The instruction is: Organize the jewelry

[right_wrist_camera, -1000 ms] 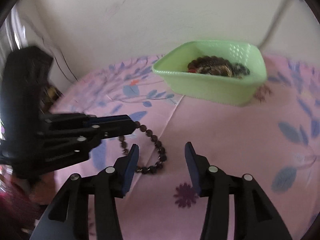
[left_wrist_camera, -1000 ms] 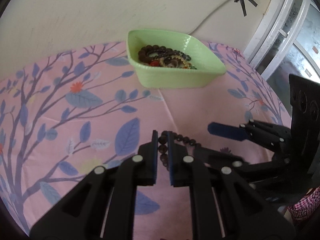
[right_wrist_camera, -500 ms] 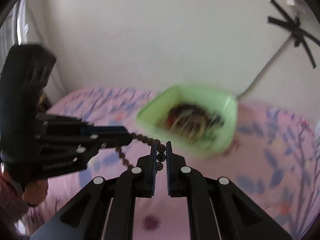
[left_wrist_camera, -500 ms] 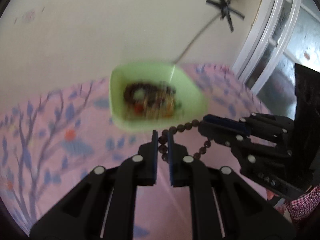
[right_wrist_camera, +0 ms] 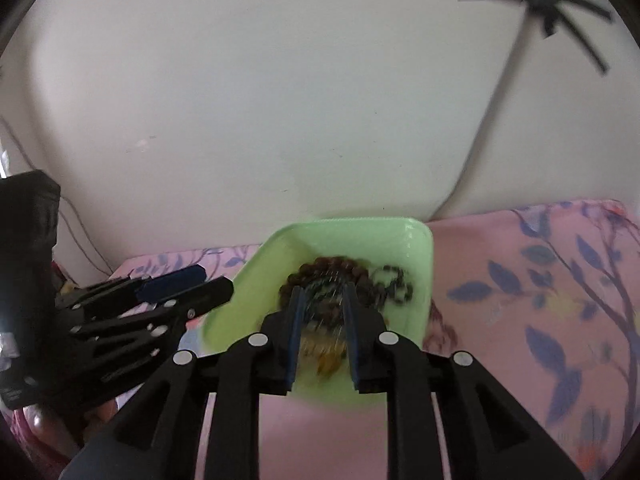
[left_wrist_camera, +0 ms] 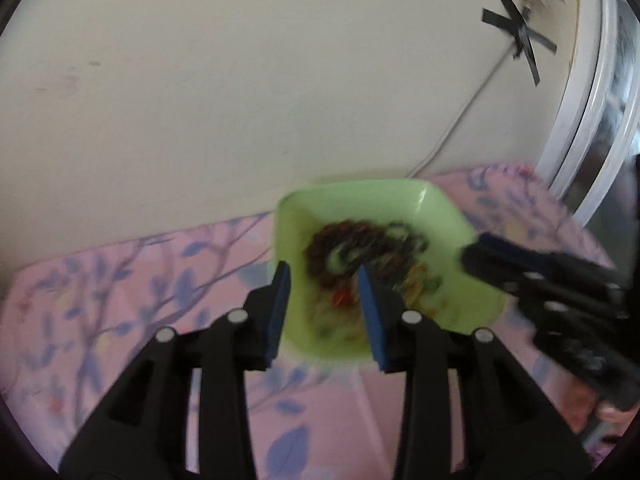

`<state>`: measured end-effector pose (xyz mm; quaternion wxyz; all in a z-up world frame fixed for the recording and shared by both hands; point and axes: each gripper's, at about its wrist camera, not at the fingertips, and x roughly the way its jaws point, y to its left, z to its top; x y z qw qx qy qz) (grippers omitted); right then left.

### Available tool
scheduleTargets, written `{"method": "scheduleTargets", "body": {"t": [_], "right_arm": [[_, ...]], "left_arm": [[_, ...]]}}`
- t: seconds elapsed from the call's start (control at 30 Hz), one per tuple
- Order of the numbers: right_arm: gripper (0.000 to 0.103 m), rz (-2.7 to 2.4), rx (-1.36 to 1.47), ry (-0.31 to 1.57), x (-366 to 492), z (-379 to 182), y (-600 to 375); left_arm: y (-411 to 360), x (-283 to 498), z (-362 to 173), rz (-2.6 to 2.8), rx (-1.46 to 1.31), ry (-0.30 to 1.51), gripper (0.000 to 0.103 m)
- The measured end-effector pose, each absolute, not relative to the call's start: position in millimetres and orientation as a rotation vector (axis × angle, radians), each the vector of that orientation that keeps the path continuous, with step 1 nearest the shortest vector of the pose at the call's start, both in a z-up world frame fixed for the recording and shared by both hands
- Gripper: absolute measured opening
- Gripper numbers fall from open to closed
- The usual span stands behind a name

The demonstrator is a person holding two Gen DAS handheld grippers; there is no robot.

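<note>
A light green tray [left_wrist_camera: 376,204] [right_wrist_camera: 256,280] stands on the pink floral cloth near the wall. It holds a pile of jewelry: dark brown bead strands [left_wrist_camera: 344,240] [right_wrist_camera: 332,266], black beads [left_wrist_camera: 412,238] and small coloured pieces, all blurred. My left gripper [left_wrist_camera: 323,280] is open over the tray's near left side, nothing between its pads. My right gripper [right_wrist_camera: 322,304] is open over the tray's near side; it also shows at the right of the left wrist view [left_wrist_camera: 520,264]. The left gripper also shows at the left of the right wrist view [right_wrist_camera: 176,288].
The table is covered with a pink cloth [right_wrist_camera: 540,300] printed with blue leaves. A cream wall [left_wrist_camera: 240,80] rises just behind the tray, with a white cable [left_wrist_camera: 460,112] taped by black tape. A white door frame [left_wrist_camera: 592,120] stands at the right.
Both grippers carried the dark bead strand from the cloth up over the tray, then opened. The strand is no longer between the pads, and dark beads lie in the tray.
</note>
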<state>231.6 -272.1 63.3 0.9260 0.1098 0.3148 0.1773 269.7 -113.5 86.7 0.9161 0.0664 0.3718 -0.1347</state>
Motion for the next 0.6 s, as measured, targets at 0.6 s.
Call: {"method": "scheduleTargets", "body": {"t": [0.6], "right_arm": [[0.005, 0.263, 0.349, 0.779, 46, 9, -252]], "left_arm": [[-82, 83, 48, -0.215, 0.091, 0.799, 0.045]]}}
